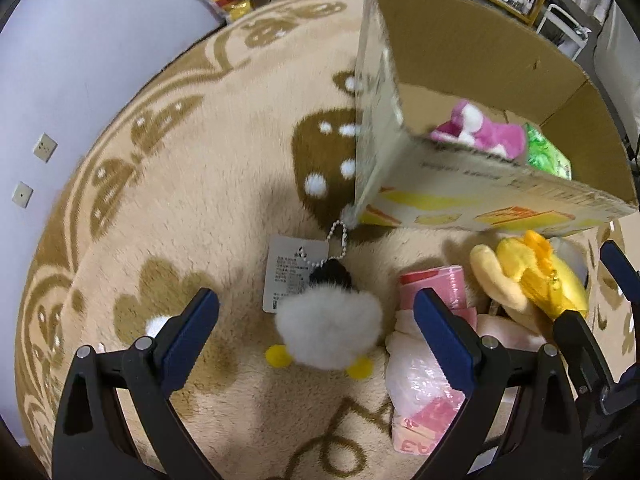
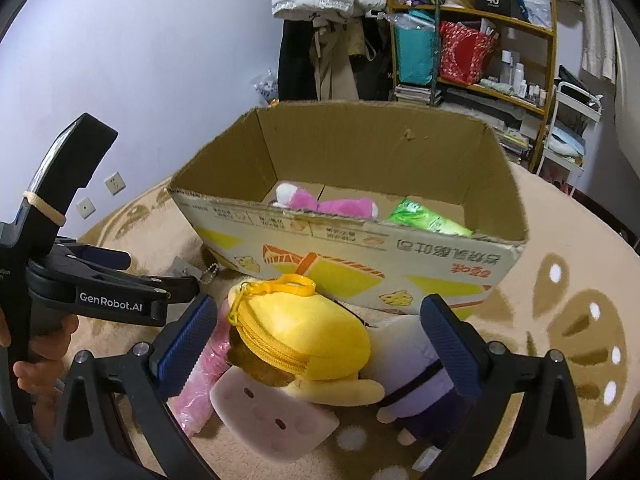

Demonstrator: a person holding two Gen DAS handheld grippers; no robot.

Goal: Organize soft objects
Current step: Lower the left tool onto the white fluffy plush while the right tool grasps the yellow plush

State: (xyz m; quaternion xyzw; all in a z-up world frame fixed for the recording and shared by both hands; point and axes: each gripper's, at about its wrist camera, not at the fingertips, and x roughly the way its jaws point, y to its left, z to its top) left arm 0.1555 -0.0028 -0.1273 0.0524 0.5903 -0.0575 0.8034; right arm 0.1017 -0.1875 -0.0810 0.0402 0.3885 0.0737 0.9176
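Note:
In the left wrist view my left gripper (image 1: 320, 320) is open, its fingers on either side of a white fluffy plush with yellow feet (image 1: 330, 330) lying on the rug. Its bead chain and paper tag (image 1: 294, 270) lie beyond it. In the right wrist view my right gripper (image 2: 320, 340) is open around a yellow zip plush pouch (image 2: 300, 330) that rests on a pink-faced plush doll (image 2: 276, 412) in purple clothes. A cardboard box (image 2: 360, 252) stands just beyond, holding a pink plush (image 2: 320, 204) and a green packet (image 2: 428, 218).
Pink plastic packets (image 1: 424, 396) lie between the two plush piles. All sits on a round beige patterned rug (image 1: 180, 200). The left gripper's handle (image 2: 60, 208) stands at the left of the right wrist view. Cluttered shelves (image 2: 476, 40) and hanging coats stand behind the box.

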